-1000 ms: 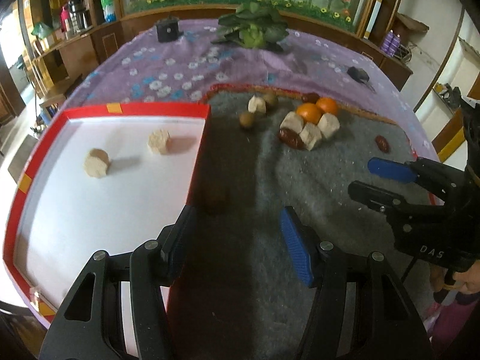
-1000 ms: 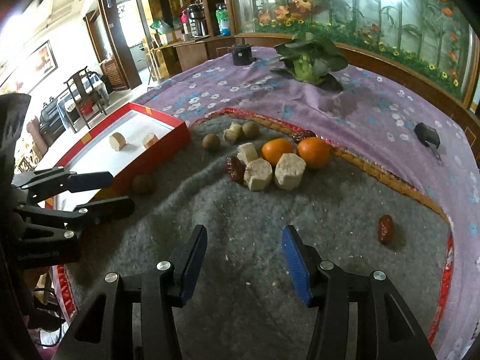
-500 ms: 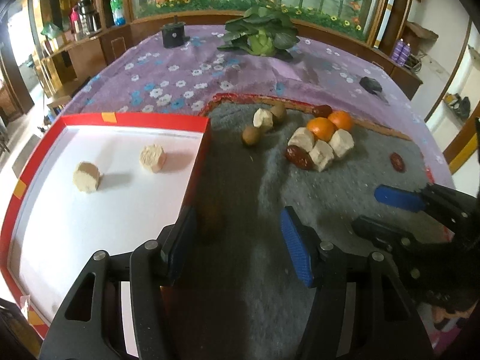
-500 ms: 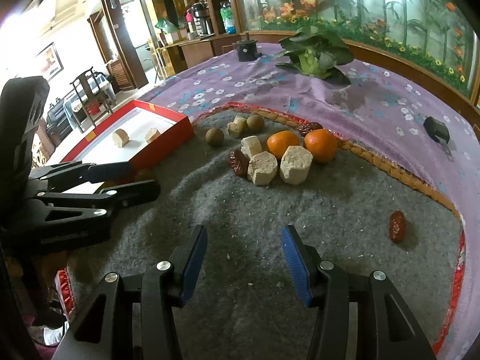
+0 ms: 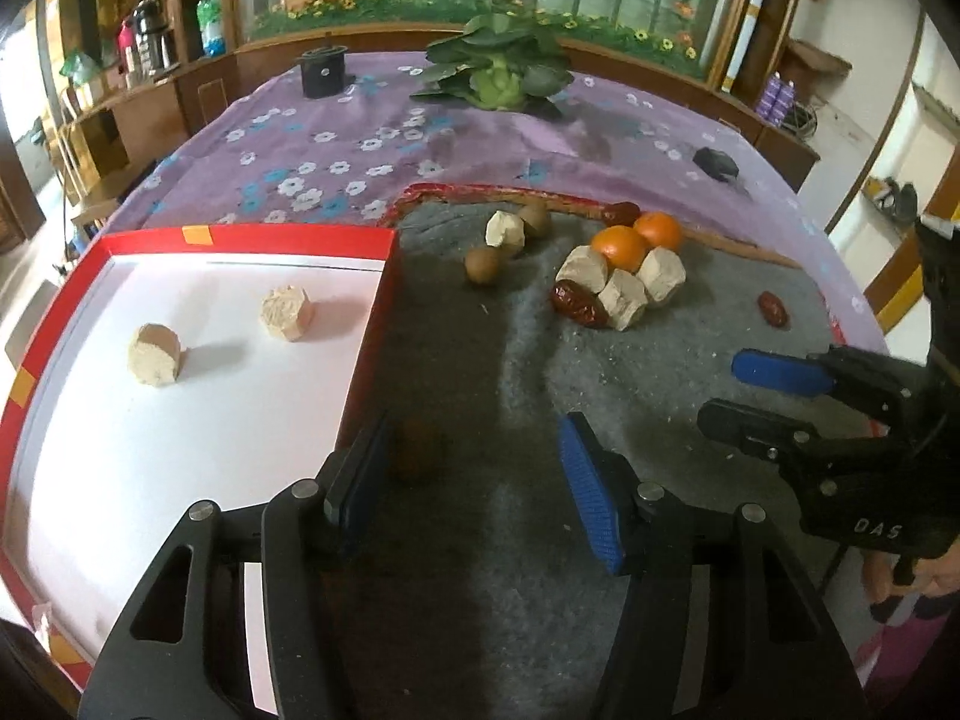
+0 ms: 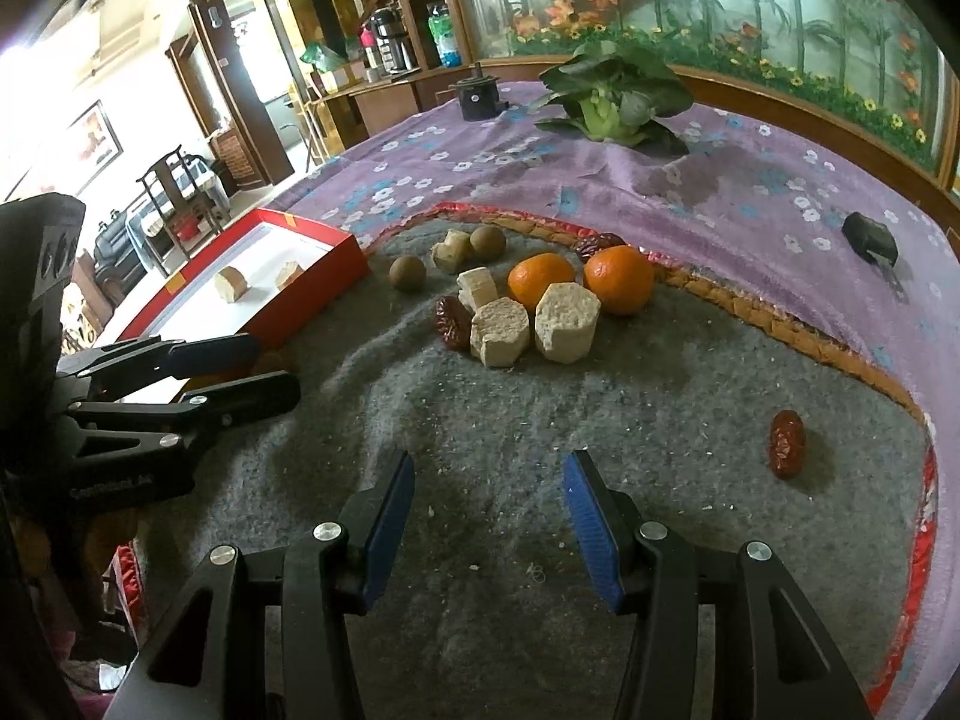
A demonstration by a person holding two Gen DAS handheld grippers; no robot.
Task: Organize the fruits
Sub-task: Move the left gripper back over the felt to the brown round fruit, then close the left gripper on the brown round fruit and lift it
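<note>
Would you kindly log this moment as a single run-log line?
left tongs: open, brown fruit between pads | right tongs: open, empty | red tray: two beige blocks | two oranges on grey mat

Oranges (image 6: 618, 279): two, side by side on the grey mat; red dates (image 6: 786, 443): three, one by the blocks, one behind the oranges, one apart at right; brown round fruits (image 6: 407, 273): four, one dim between the left gripper's fingers; beige blocks (image 6: 567, 322): six, four on the mat, two in the red tray (image 5: 288, 235); leafy greens (image 6: 609, 99): one.
</note>
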